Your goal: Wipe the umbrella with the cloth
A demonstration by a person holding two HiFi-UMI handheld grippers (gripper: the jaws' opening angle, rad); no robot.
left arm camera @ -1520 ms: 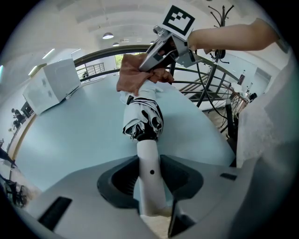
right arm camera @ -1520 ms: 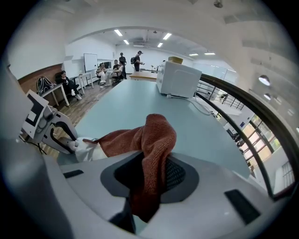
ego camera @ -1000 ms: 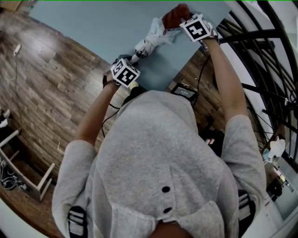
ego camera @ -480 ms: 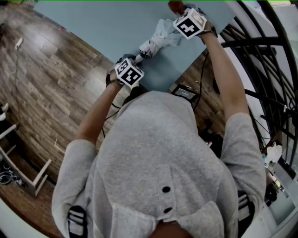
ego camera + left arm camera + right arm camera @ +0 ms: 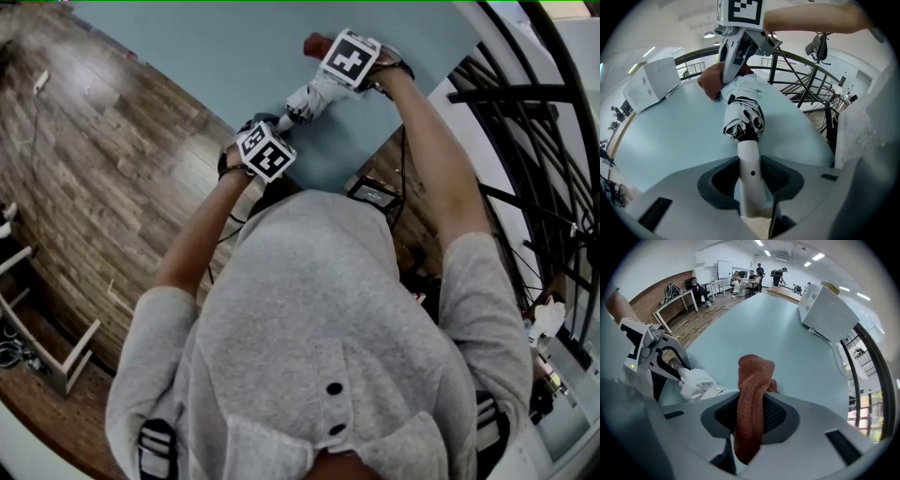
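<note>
Your left gripper (image 5: 751, 180) was clamped on the white handle (image 5: 751, 164) of the umbrella (image 5: 743, 105). Its jaws stood fairly wide and pressed the handle from both sides. Your right gripper (image 5: 749, 425) was closed on the rust-red cloth (image 5: 752, 390), which stood bunched upright between its jaws. The left gripper view showed the cloth touching the far end of the umbrella's canopy.

The umbrella was folded and lay on the pale blue table (image 5: 665, 140), near the edge closest to you. Its canopy was pale fabric, loosely gathered, with black-and-white patterned folds bunched where it met the handle. The handle was a smooth white cylinder with one small dark dot on it.
</note>
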